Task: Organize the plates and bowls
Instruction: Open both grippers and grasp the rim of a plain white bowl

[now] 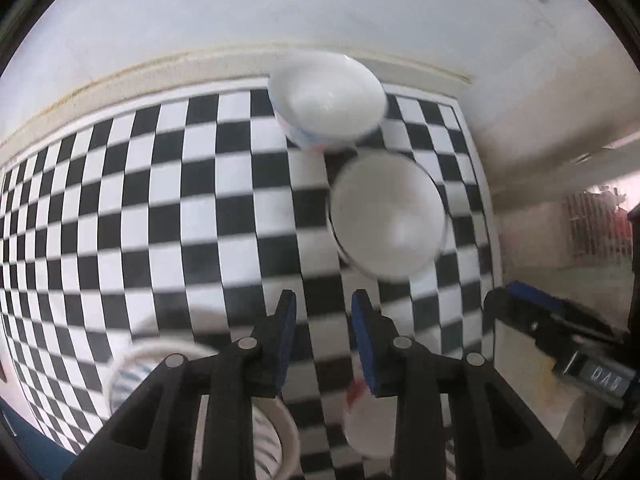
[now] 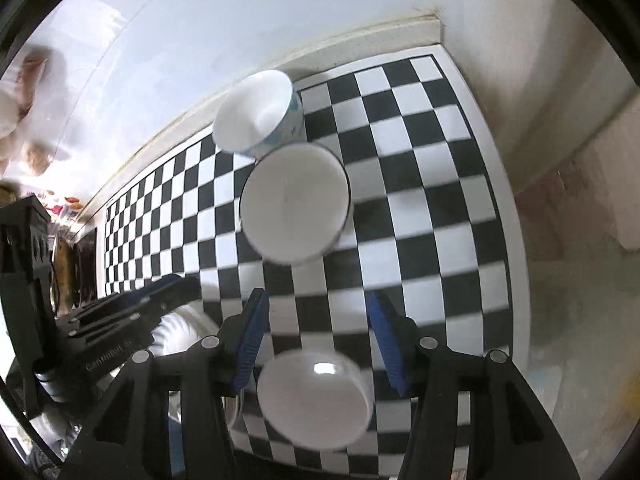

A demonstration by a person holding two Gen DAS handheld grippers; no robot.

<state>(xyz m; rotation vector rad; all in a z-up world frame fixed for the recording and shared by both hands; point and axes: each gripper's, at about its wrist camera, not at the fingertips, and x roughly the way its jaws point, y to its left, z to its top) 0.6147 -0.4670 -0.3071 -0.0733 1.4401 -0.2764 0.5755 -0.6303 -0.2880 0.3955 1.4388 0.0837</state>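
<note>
Bowls (image 2: 295,204) (image 2: 260,114) touching on checkered desk (image 2: 432,200). Left tool (image 1: 324,320) narrowly parted, empty. Right tool (image 2: 316,340) open above small bowl (image 2: 314,398), not gripping.

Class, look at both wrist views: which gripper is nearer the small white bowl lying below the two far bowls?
Right. The small white bowl lies just under the right gripper, unheld between its open fingers; the left gripper is off to its side.

1. Both views are bright and evenly lit, with soft shadows beside the bowls (image 2: 295,204).
2. Motion blur smears the bowls and the checkered cloth (image 1: 160,208).
3. A glare spot sits on the nearest bowl (image 2: 314,394).
4. Fisheye bending curves the checks; the corners are black.
</note>
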